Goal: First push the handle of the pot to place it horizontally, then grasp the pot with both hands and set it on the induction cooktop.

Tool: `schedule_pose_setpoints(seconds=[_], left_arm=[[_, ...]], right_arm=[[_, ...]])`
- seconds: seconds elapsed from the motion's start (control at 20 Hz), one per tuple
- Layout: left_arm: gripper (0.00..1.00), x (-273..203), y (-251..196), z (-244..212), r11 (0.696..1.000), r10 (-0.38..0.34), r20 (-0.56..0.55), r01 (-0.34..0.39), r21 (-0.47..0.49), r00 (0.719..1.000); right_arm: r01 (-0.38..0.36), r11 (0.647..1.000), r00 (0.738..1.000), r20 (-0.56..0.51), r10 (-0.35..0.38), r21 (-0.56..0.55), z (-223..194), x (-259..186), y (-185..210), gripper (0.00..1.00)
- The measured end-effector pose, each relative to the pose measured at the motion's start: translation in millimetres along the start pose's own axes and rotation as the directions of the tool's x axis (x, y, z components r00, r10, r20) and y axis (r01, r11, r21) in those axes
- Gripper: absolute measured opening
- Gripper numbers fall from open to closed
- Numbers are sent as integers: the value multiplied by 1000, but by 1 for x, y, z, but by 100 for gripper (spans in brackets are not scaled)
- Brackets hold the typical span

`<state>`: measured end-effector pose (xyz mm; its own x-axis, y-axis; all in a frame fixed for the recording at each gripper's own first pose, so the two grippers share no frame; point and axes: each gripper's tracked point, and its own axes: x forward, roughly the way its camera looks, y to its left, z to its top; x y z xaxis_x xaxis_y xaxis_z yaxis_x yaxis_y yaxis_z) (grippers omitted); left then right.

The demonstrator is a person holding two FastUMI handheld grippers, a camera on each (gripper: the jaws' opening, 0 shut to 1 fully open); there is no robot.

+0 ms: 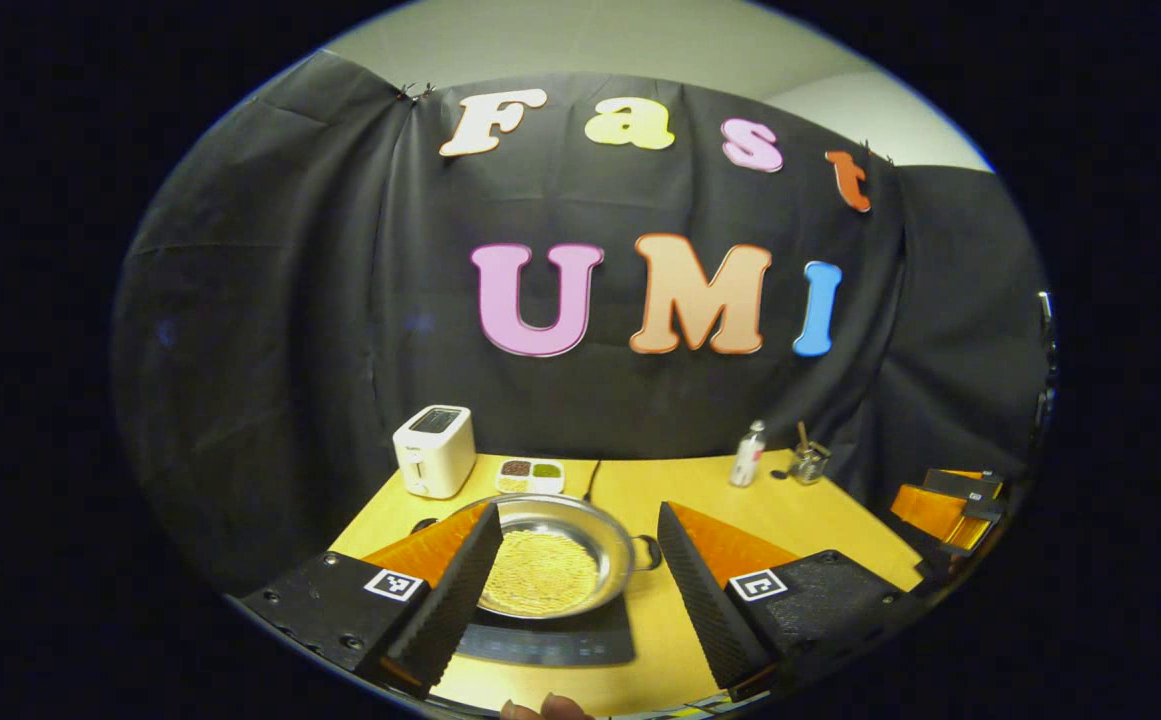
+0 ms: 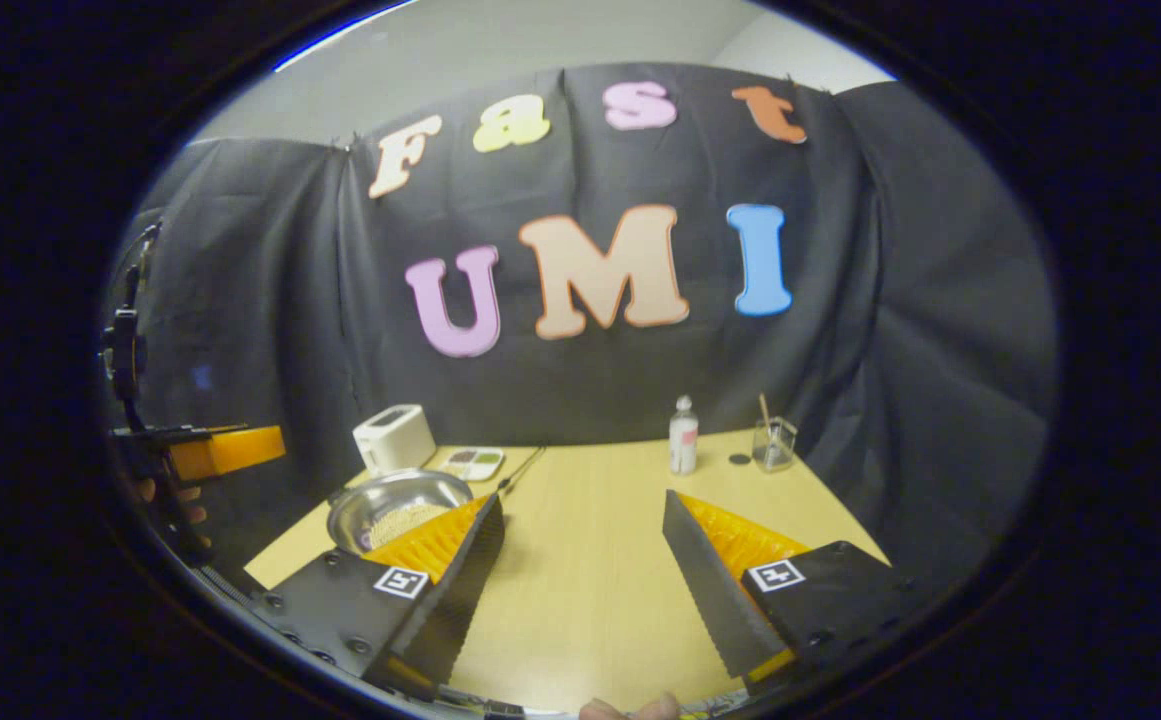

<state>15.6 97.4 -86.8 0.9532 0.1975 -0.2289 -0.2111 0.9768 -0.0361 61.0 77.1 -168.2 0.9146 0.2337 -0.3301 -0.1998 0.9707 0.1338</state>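
Left gripper view: pot (image 1: 550, 565) on cooktop (image 1: 580, 640), table edge near.

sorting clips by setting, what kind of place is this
Most likely a mock kitchen counter staged in a recording booth. A steel pot sits on an induction cooktop, with a white toaster behind them, all on a yellow table backed by black cloth rather than real kitchen walls.

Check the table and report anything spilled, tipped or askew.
Nothing stands out. The round steel pot sits level on the black induction cooktop, its grains inside. White toaster, white bottle and clear glass cup stand upright.
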Motion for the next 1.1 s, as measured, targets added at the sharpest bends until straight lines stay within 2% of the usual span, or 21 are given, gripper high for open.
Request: schedule_pose_setpoints(seconds=[0.1, 0.2, 0.35, 0.4, 0.5, 0.6, 0.65, 0.7, 0.75, 0.85, 0.95, 1.0, 1.1], left_arm=[[92, -17, -27, 16, 999, -27, 29, 27, 30, 999], [95, -29, -48, 31, 997, -51, 48, 48, 56, 998], [95, -44, -69, 58, 997, -76, 93, 73, 37, 993], [93, -50, -72, 68, 997, -75, 124, 72, 25, 989], [92, -65, -75, 83, 998, -57, 182, 58, 1, 982], [94, -78, -82, 100, 996, -77, 256, 63, 62, 964], [91, -86, -84, 110, 993, -84, 293, 54, 109, 952], [94, -90, -85, 120, 987, -96, 333, 46, 154, 938], [91, -93, -88, 126, 981, -114, 359, 48, 187, 926], [92, -98, -102, 118, 977, -166, 358, 103, 189, 919], [94, -92, -107, 95, 975, -203, 289, 166, 148, 935], [96, -88, -100, 86, 977, -196, 256, 166, 131, 947], [97, -81, -97, 79, 979, -194, 210, 175, 104, 958]], right_arm=[[1, 1000, 999, 54, 0, -16, 21, -26, -12, 93], [20, 1000, 992, 125, -17, -20, 50, -47, -23, 93], [58, 998, 976, 211, -55, -8, 92, -73, -32, 92], [58, 998, 971, 233, -54, -11, 101, -82, -29, 99], [83, 996, 958, 276, -71, -32, 120, -92, -31, 99], [105, 994, 951, 296, -92, -28, 127, -101, -28, 99], [101, 995, 953, 289, -91, -17, 125, -107, -22, 99], [110, 994, 954, 283, -103, -9, 120, -109, -22, 99], [133, 991, 952, 279, -126, -3, 118, -111, -26, 99], [171, 985, 943, 290, -165, 6, 117, -111, -31, 99], [204, 979, 940, 274, -203, 26, 110, -116, -35, 99], [218, 975, 934, 279, -221, 43, 115, -120, -39, 93], [248, 968, 919, 307, -248, 40, 122, -126, -45, 92]])
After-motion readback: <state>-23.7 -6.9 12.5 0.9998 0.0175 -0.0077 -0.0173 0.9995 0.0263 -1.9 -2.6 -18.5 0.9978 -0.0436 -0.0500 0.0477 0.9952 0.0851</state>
